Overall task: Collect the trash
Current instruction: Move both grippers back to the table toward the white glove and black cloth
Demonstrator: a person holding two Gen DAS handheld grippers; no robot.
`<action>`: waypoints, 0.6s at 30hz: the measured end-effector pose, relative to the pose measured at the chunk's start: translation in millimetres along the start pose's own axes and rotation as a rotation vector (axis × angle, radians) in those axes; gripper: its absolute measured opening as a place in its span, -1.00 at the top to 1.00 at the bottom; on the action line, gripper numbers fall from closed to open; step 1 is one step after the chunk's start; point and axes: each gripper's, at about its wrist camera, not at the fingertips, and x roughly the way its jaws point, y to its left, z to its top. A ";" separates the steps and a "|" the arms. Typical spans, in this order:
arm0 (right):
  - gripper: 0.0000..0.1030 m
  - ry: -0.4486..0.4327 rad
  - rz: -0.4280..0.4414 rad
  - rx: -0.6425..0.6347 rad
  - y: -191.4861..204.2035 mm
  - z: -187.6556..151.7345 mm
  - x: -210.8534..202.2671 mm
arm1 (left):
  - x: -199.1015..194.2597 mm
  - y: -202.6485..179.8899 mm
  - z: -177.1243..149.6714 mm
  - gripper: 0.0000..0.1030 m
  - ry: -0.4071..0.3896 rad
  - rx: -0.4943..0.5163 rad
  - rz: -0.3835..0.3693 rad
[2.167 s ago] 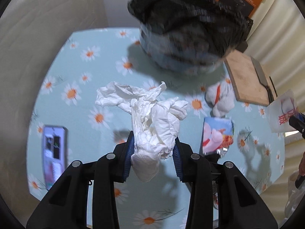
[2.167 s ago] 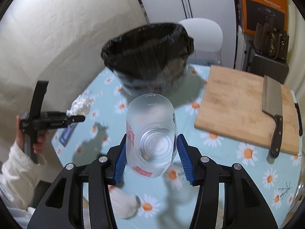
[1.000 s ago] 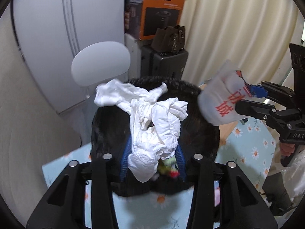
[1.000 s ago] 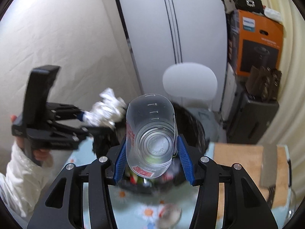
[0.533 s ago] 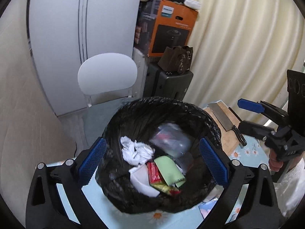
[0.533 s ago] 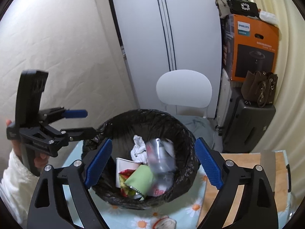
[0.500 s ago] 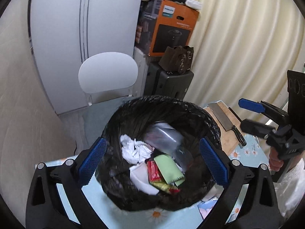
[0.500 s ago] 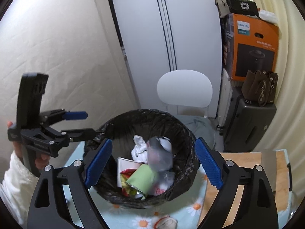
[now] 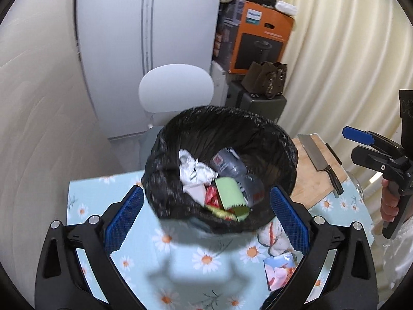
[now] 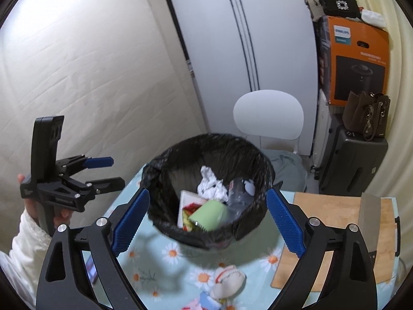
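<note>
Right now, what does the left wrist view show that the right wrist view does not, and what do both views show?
Only the left wrist view shows the cleaver's black handle and a pink picture packet on the tablecloth. Only the right wrist view shows a phone near the table edge and the white sleeve behind the left hand-held gripper. Both show the black-lined bin holding crumpled tissue, a clear plastic cup and a green packet, plus the cutting board and white chair. Both hand-held grippers are open and empty.
</note>
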 end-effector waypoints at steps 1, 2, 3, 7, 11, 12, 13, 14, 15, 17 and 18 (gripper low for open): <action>-0.70 0.006 0.005 -0.007 -0.1 -4.2 -2.6 | -1.8 -2.6 -4.8 -0.87 0.005 -0.009 0.010; -0.70 0.011 0.009 -0.012 -0.1 -7.0 -4.5 | -3.9 -6.1 -11.2 -0.87 0.011 -0.017 0.021; -0.70 0.018 0.016 -0.018 -0.5 -11.8 -6.9 | -4.4 -9.7 -15.1 -0.87 0.015 -0.022 0.032; -0.71 0.044 0.038 -0.032 -2.0 -26.4 -14.1 | -11.3 -20.6 -35.1 -0.87 0.028 -0.049 0.071; -0.71 0.071 0.050 -0.066 0.5 -42.8 -22.9 | -20.7 -25.2 -55.5 -0.87 0.029 -0.095 0.083; -0.71 0.078 0.055 -0.070 0.7 -46.7 -24.3 | -23.4 -26.7 -62.2 -0.87 0.031 -0.113 0.088; -0.71 0.088 0.062 -0.076 1.2 -52.3 -26.3 | -24.5 -27.9 -65.6 -0.87 0.034 -0.122 0.093; -0.71 0.095 0.065 -0.082 1.6 -55.8 -27.4 | -27.2 -29.2 -70.3 -0.87 0.036 -0.131 0.100; -0.71 0.105 0.068 -0.092 2.4 -61.4 -28.9 | -30.7 -31.8 -75.5 -0.87 0.034 -0.136 0.107; -0.71 0.124 0.074 -0.107 3.4 -71.5 -31.3 | -36.5 -37.0 -84.2 -0.88 0.034 -0.145 0.125; -0.71 0.135 0.080 -0.116 4.1 -77.6 -32.5 | -40.8 -39.8 -90.7 -0.88 0.034 -0.154 0.137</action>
